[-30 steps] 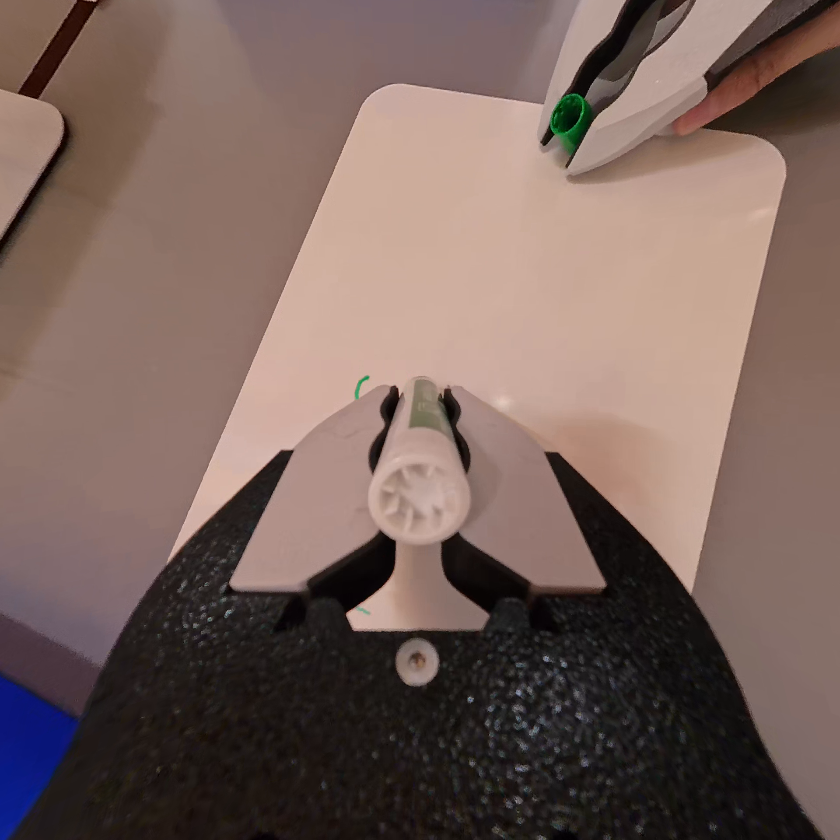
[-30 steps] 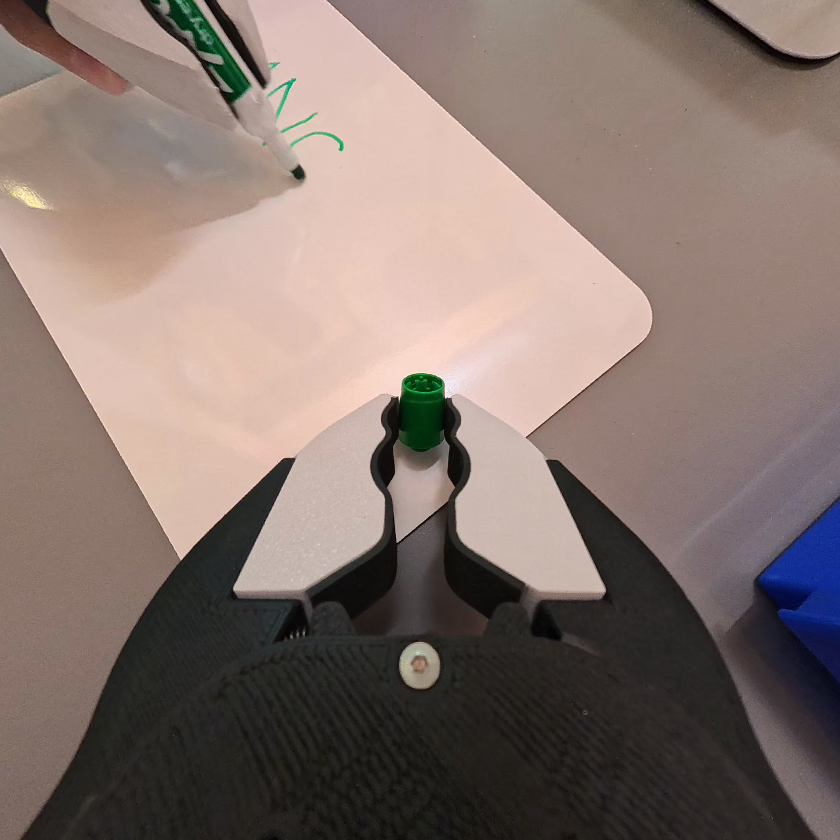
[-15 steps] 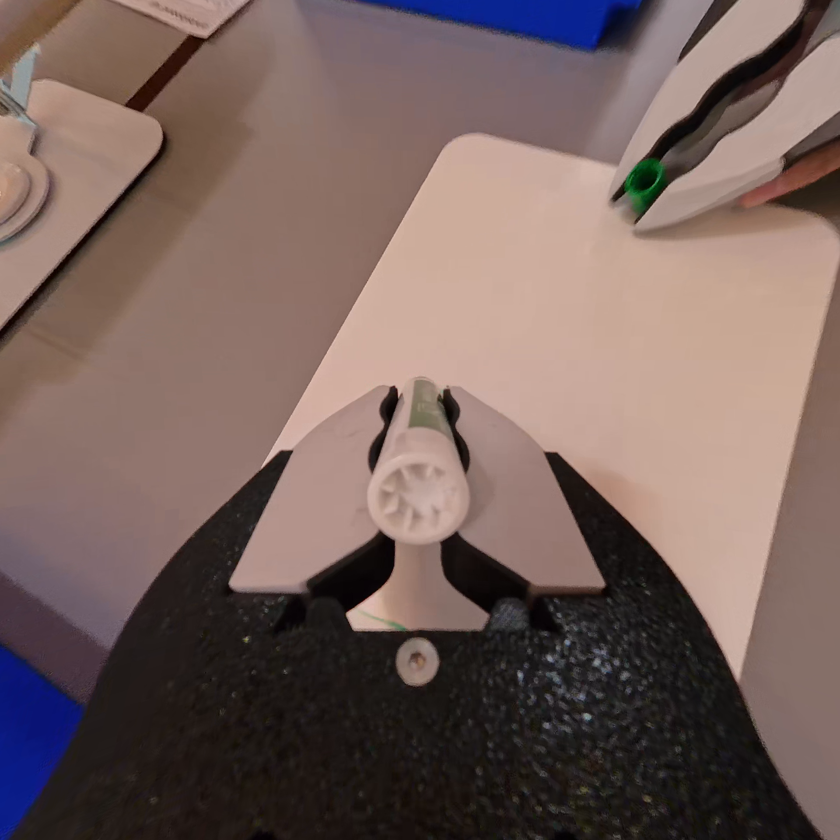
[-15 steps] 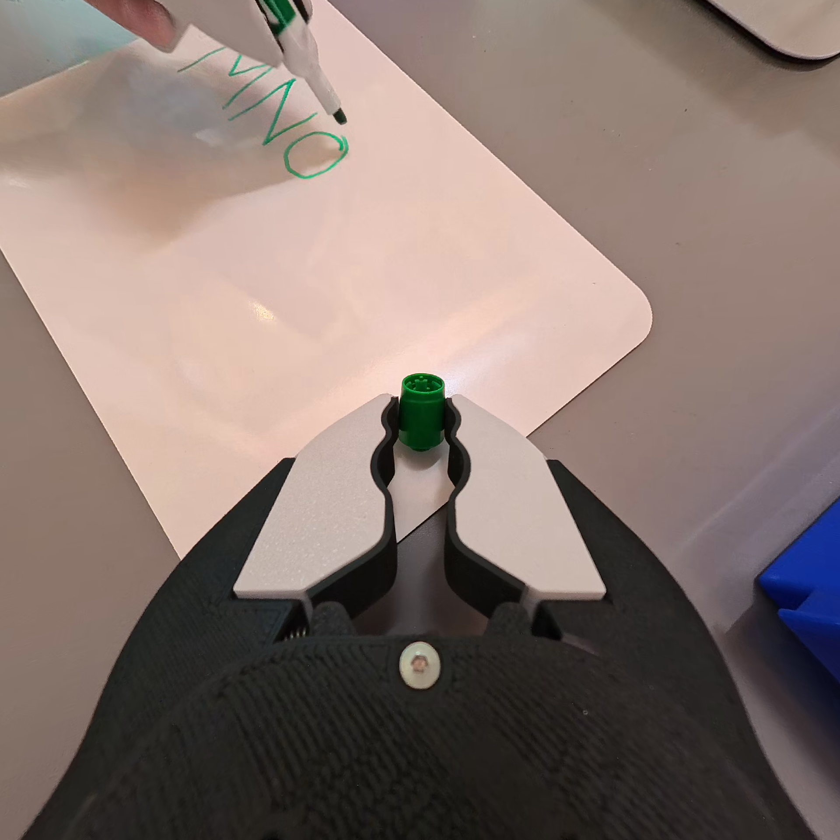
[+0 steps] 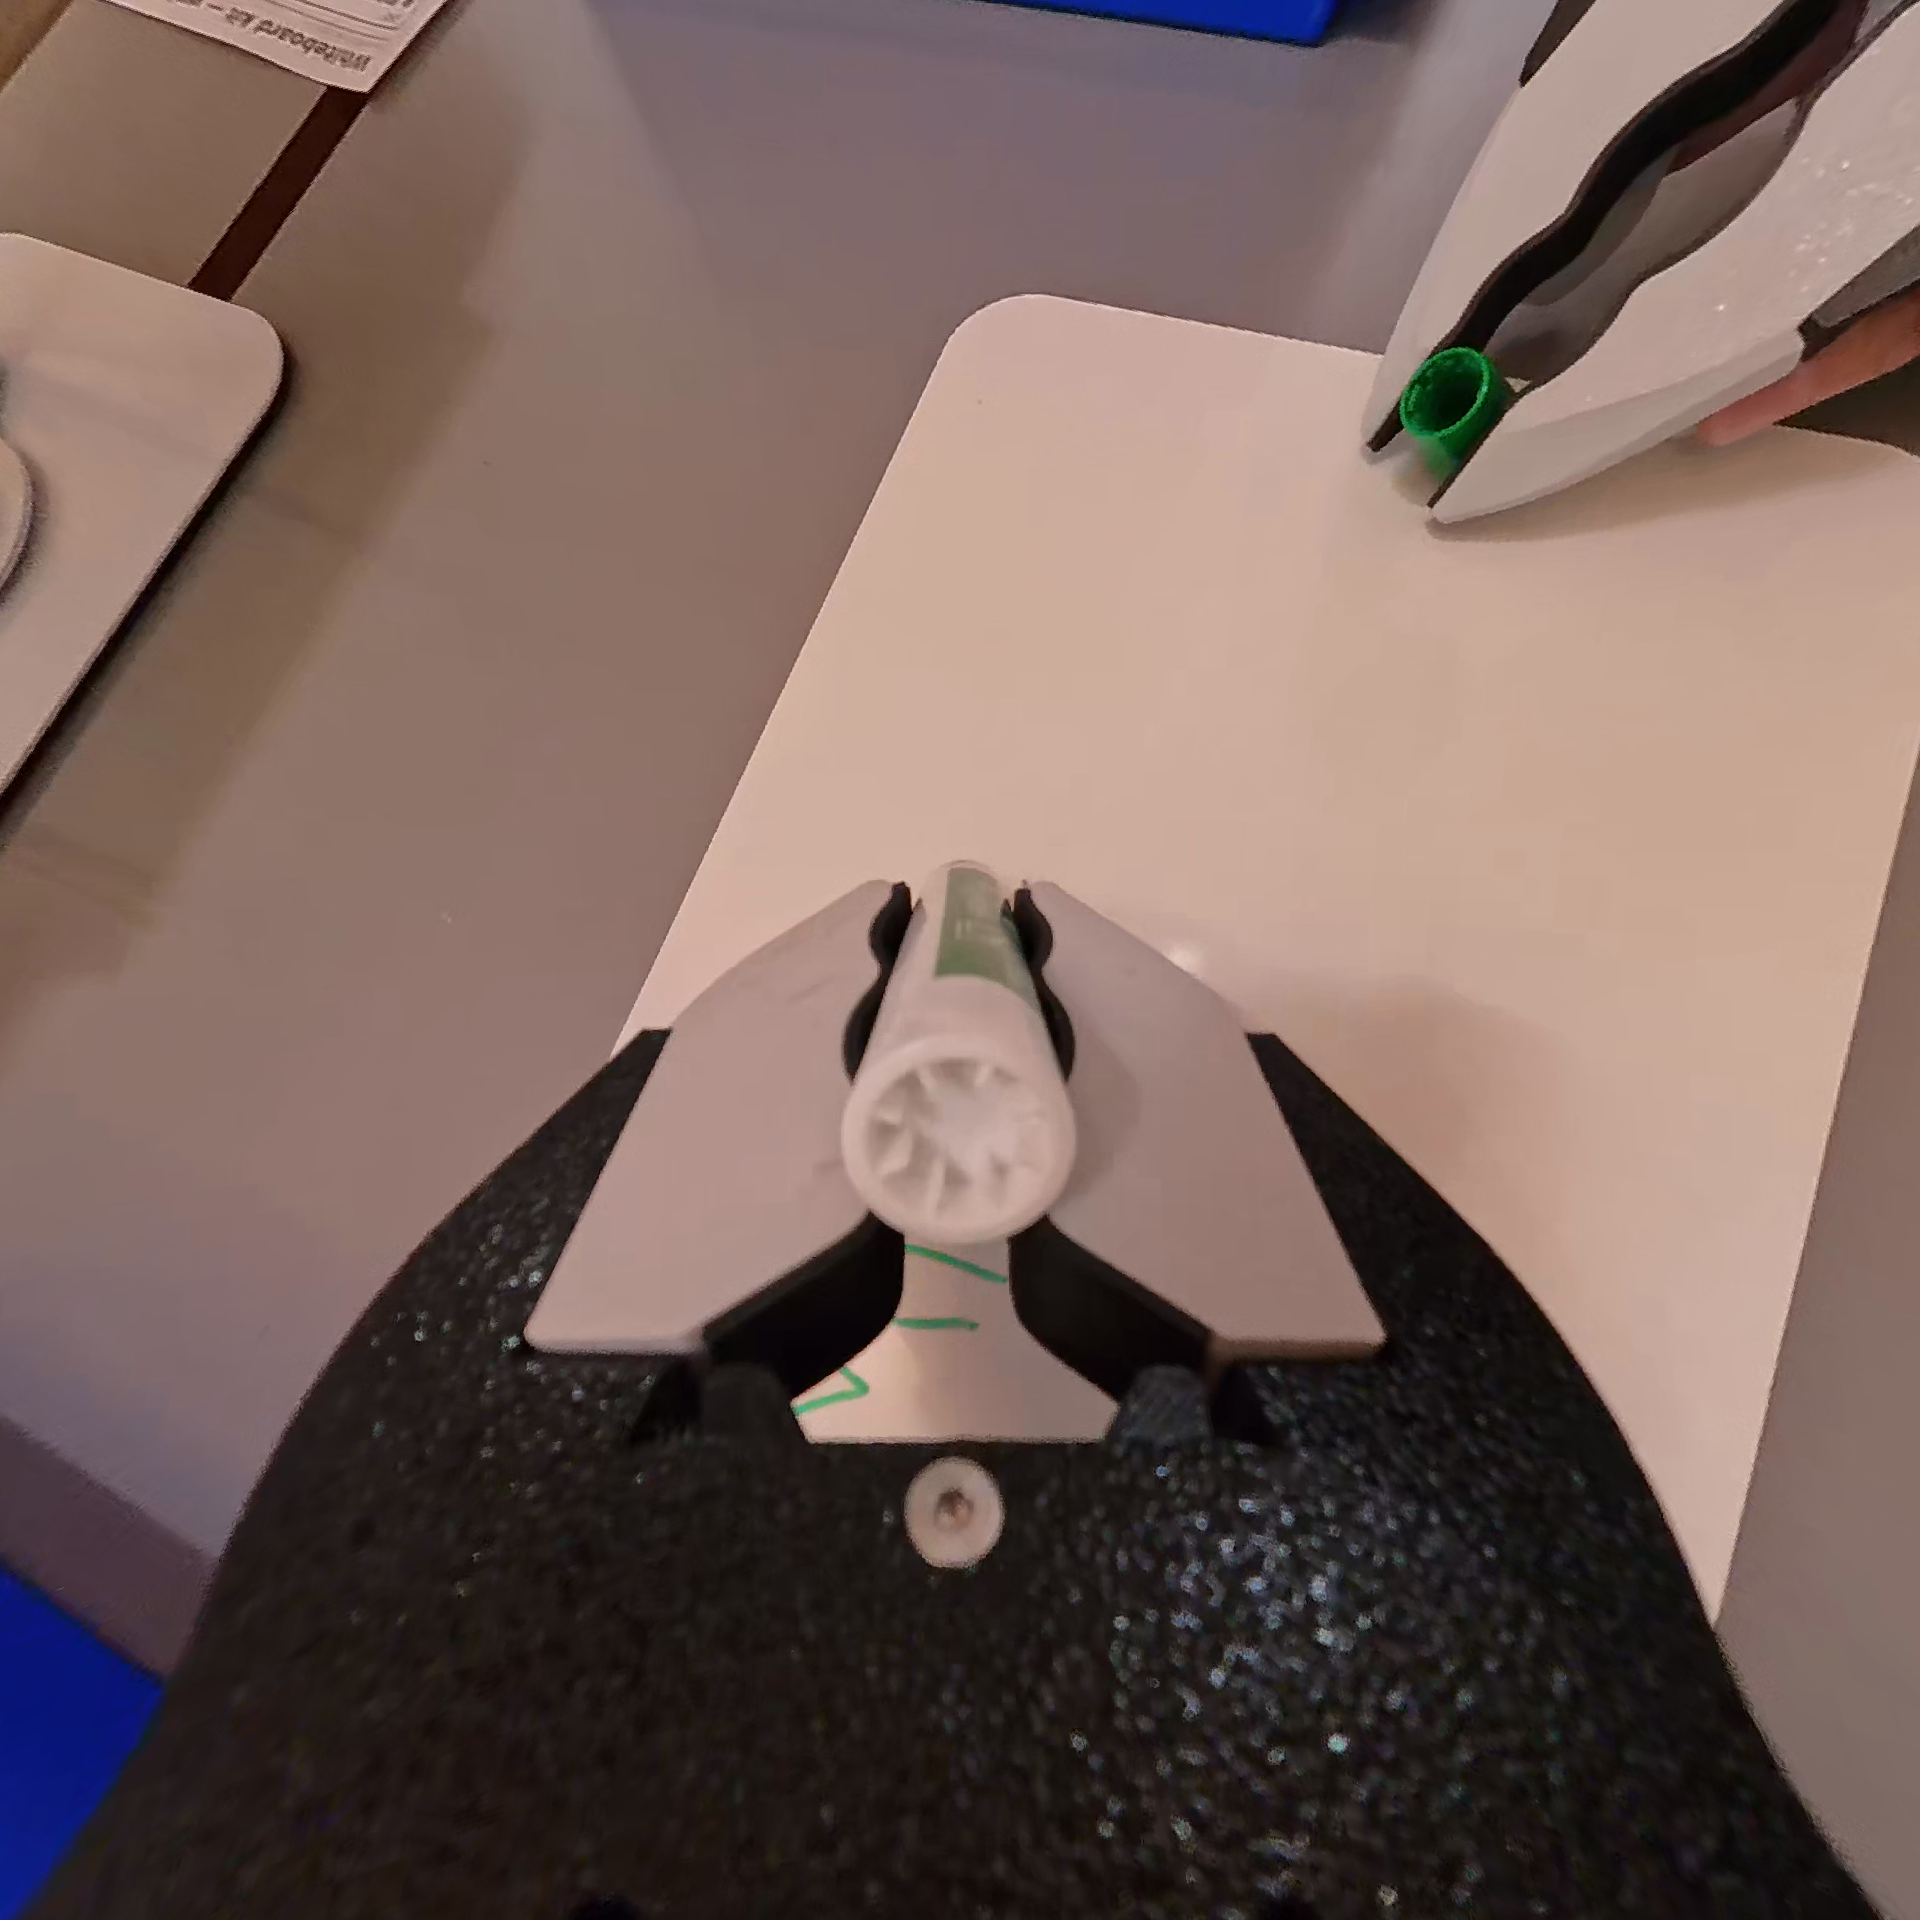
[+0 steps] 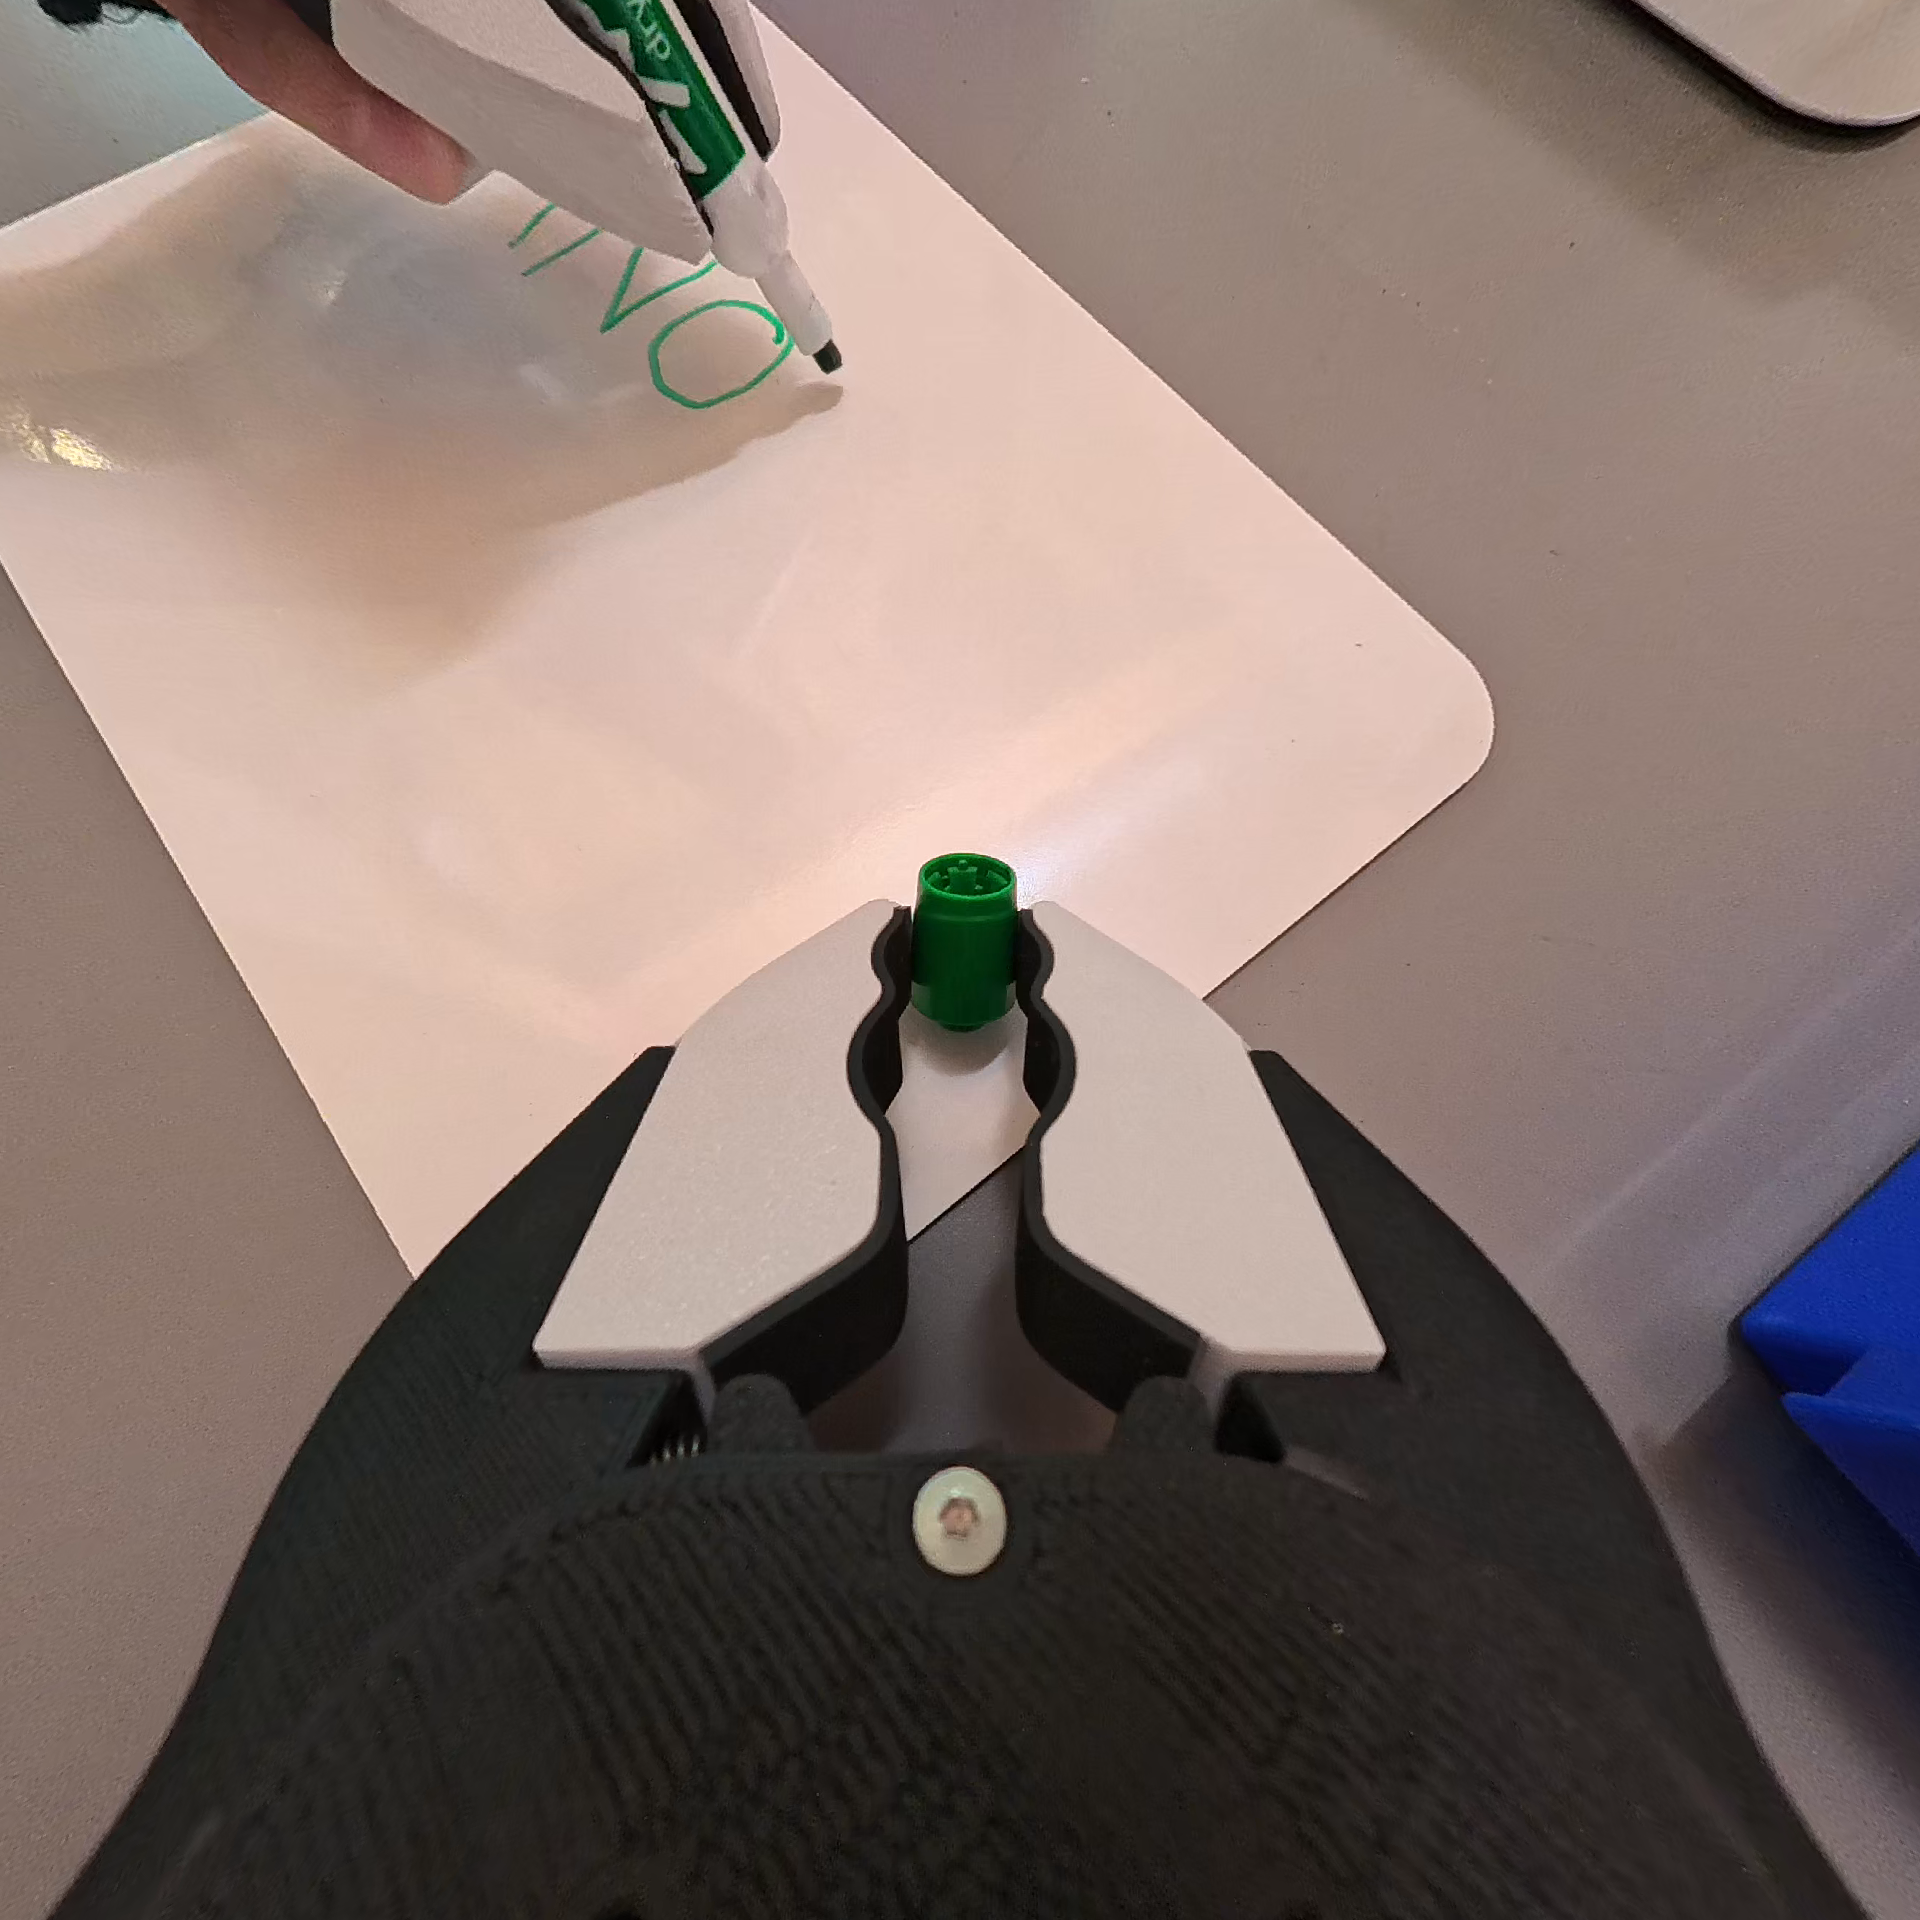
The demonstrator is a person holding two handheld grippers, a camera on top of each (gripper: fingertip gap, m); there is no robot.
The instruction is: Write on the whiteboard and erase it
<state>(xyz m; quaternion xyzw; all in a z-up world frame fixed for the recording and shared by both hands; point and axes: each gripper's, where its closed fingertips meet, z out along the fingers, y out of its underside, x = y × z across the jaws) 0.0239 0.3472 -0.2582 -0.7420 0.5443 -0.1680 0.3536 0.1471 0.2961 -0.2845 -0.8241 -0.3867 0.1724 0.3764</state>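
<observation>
Two grippers are over the whiteboard point(image 6: 727, 727), which lies flat on the grey table point(image 5: 468, 623). The left gripper point(image 5: 961, 894) has its fingers closed on a green marker point(image 5: 961, 1039) with the tip pointing down. In the right wrist view the marker tip point(image 6: 826, 358) is just beside the green writing point(image 6: 665, 312); I cannot tell if it touches the board. The right gripper point(image 6: 964, 914) is closed around the green cap point(image 6: 961, 956) near the board's corner. A blue box point(image 6: 1849, 1392) stands apart on the table.
</observation>
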